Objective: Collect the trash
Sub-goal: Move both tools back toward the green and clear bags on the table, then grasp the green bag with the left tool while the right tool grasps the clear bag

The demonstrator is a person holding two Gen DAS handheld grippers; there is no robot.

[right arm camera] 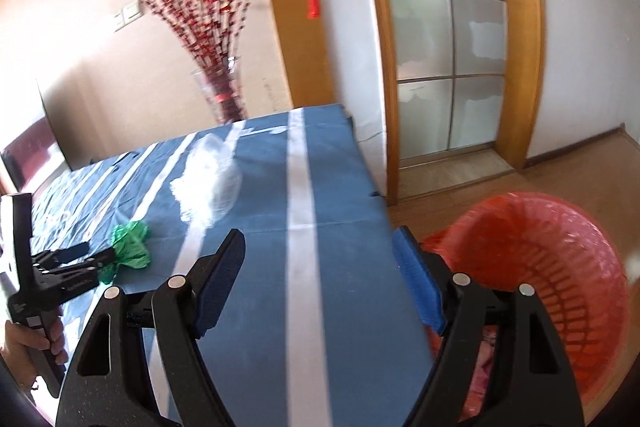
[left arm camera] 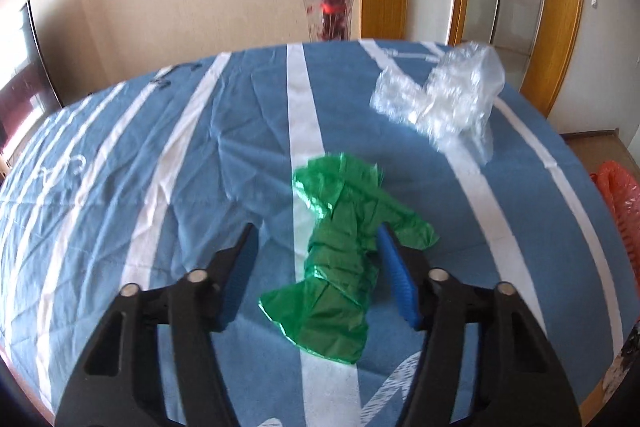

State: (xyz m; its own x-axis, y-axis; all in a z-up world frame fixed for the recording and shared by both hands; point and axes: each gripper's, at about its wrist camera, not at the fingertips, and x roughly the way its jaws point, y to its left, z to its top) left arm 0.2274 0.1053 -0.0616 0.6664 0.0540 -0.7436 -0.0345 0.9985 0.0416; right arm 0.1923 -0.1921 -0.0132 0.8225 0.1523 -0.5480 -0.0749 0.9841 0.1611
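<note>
A crumpled green plastic wrapper lies on a bench draped in a blue cloth with white stripes, as the left gripper hangs just above it. Its jaws stand partly spread with the wrapper between them: the right blue pad sits against the wrapper's edge, while the left pad is clear of it, so nothing is pinched. Farther back on the cloth rests a crinkled wad of clear plastic film, well apart from the green piece. In the right wrist view, the right gripper hovers over the bench's near edge, its jaws spread wide with nothing between them. Just beside that edge, on the wooden floor, stands a red plastic lattice wastebasket lined with a thin bag. A person's hand grips the left tool's handle at the frame's left. Behind the bench stands a glass vase of red-berried branches, and beside it a frosted sliding door in a wooden frame.
</note>
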